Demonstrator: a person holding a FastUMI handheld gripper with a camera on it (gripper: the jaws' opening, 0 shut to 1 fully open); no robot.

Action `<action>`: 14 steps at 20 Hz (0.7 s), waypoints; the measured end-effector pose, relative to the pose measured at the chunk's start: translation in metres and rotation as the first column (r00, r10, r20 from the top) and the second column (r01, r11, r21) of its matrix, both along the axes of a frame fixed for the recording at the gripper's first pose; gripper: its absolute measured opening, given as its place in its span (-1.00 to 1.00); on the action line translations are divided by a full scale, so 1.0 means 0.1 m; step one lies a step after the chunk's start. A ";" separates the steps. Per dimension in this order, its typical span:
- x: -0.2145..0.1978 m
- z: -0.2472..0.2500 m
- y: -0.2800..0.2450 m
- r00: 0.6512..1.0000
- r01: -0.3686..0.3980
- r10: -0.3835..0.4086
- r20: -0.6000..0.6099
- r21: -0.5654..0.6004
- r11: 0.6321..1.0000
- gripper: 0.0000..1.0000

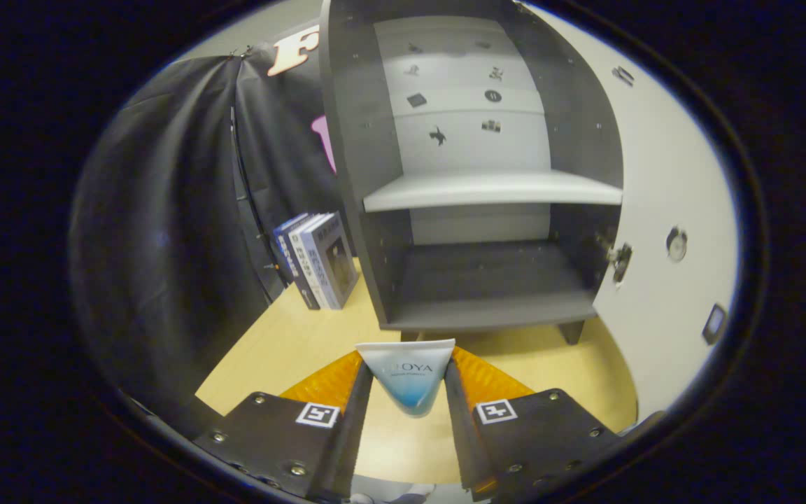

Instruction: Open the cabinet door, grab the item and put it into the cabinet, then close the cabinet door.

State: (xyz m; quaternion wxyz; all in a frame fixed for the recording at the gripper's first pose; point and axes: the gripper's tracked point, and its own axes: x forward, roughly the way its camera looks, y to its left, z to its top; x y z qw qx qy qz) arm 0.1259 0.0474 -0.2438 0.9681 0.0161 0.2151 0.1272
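The tongs [408, 381] are closed most of the way on a tube [408, 381]: both fingers [357, 406] press its sides, and it sits between them with its wide crimped end up and its narrow end down. The tube is white, shading to blue lower down, and is held clear above the desk [291, 343].

The desk is pale wood. Just beyond the tongs the cabinet [476, 175] stands on the desk on short feet, near its far edge. It is dark grey with a light back panel. Its door [662, 231] is swung wide open to the right, hinged on the cabinet's right side, white on its inner face, with a round fitting and a small dark square patch on it. Inside, a pale shelf [490, 190] divides the cabinet into an upper and a lower compartment; the lower one has a dark floor. Small dark stickers dot the back panel above the shelf.

Left of the cabinet, a few books [319, 259] stand upright together, touching its left wall or just beside it, at the desk's far left edge. Behind them and along the left hangs the black cloth wall [165, 231], creased in folds.
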 end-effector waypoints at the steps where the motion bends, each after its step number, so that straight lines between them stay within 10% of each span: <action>1: 0.07 0.25 -0.02 0.999 0.003 -0.003 0.042 -0.004 1.000 0.13; 14: 1.71 2.06 -0.32 0.904 0.070 -0.068 0.423 0.009 0.997 0.12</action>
